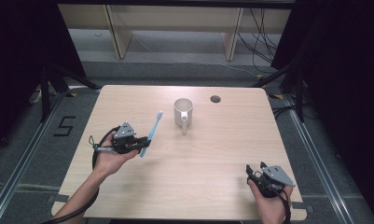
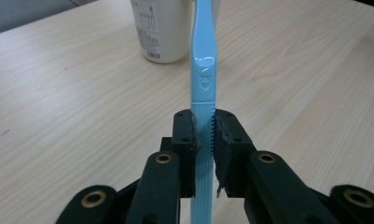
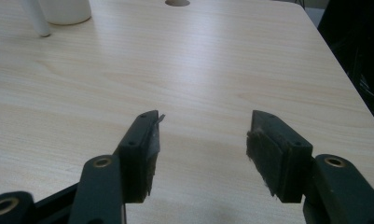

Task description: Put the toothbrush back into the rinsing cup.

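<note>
Left claw (image 1: 144,145) is clamping the lower handle of a light blue toothbrush (image 1: 153,130), its brush end pointing up and away toward the white mug (image 1: 183,112) standing beyond on the desk (image 1: 212,154). Right claw (image 1: 256,171) is resting wide apart, gripping nothing, well right of the mug.

White mug (image 1: 183,114) w/ handle on wood table (image 1: 212,163), round hole (image 1: 215,99) nr far edge.

Toothbrush (image 2: 203,70) head and mug (image 2: 161,28) top beyond the left gripper view's upper edge
</note>
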Available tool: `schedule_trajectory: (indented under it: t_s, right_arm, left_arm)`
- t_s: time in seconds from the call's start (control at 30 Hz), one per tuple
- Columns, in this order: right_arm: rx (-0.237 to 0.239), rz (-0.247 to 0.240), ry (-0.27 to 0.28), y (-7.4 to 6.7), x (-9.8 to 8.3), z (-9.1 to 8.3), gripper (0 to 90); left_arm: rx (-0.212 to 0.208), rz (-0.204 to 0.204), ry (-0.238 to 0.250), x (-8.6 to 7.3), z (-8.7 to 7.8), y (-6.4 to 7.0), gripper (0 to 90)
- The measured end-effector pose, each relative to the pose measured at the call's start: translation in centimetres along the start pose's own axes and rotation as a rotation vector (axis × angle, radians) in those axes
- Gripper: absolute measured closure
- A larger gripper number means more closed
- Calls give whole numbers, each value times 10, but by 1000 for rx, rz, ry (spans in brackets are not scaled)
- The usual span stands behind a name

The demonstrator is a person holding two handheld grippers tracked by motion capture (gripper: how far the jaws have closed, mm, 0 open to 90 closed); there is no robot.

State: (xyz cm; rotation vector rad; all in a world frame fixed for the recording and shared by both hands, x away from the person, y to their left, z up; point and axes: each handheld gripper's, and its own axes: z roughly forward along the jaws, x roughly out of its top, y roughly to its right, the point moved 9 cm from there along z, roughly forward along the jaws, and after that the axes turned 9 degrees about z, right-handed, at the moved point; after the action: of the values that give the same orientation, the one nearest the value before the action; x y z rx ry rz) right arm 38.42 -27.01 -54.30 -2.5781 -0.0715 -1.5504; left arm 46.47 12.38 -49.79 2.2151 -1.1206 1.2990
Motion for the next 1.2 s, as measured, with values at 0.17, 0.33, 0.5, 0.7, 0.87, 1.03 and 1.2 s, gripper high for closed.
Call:
schedule_trajectory:
  t_s: [0.17,0.33,0.5,0.7,0.87,1.03,1.2]
  right_arm:
    - [1,11,4,-1,0,-1,443]
    - [21,28,2,-5,-1,1,443]
    - [15,45,-7,-6,-2,0,443]
    - [27,25,4,-6,-1,1,443]
    - [14,27,-12,-5,-2,0,443]
    - [25,16,-4,-6,-1,0,444]
    - [18,35,-5,-7,-2,0,444]
  left_arm:
    - [14,-12,46,7,1,-1,787]
    - [15,-12,98,16,5,-3,788]
    - [28,-11,124,21,7,-4,787]
    - [44,-28,188,30,10,-6,788]
    - [40,-28,205,34,13,-7,787]
    - [57,-28,238,38,14,-10,787]
    - [76,-25,268,42,15,-12,787]
